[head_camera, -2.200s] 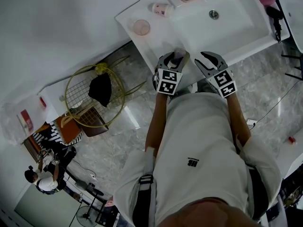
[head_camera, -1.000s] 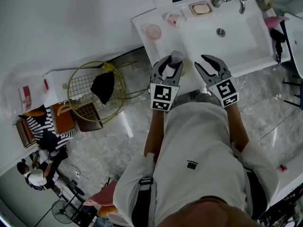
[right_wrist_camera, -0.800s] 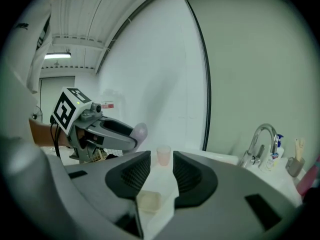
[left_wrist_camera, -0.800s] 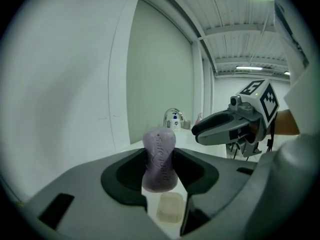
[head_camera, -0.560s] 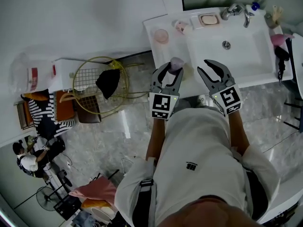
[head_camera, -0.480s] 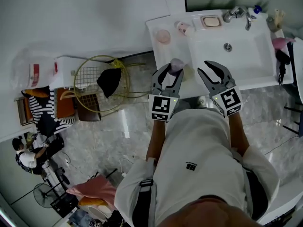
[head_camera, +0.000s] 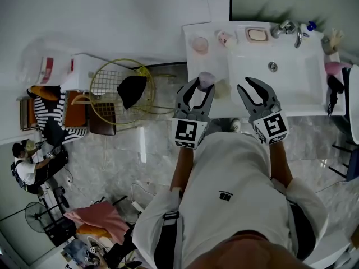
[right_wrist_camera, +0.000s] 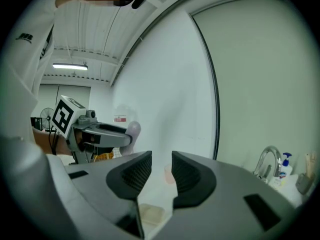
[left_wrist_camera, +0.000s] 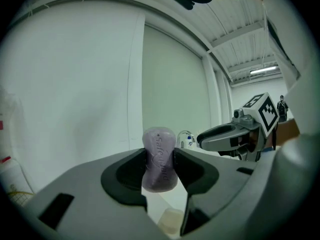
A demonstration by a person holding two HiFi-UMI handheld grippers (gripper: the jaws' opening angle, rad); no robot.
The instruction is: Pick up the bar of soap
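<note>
Soap dish (head_camera: 257, 35) at the back edge of the desk (head_camera: 192, 66) holds a peach bar (head_camera: 257, 34); a pink cup (head_camera: 199, 44) stands near the back left corner. Left claw (head_camera: 200, 86) is clenched on the purple bar of soap (head_camera: 206, 79), up over the desk's front edge, while the right claw (head_camera: 255, 89) gapes empty. Same grip as a second ago, but the desk now sits further right in the head view.

We find the sink (head_camera: 283, 91) at upper right, with the faucet (head_camera: 286, 28) behind its basin. A dish (head_camera: 257, 35) sits left of the faucet, and a cup (head_camera: 199, 44) further left. The bar of soap (head_camera: 206, 79) sits between the left gripper's (head_camera: 200, 88) jaws, over the counter's front edge. The right gripper (head_camera: 252, 88) is to its right, over the basin's front rim. A wire basket (head_camera: 106, 88) stands on the floor, left of the sink.
</note>
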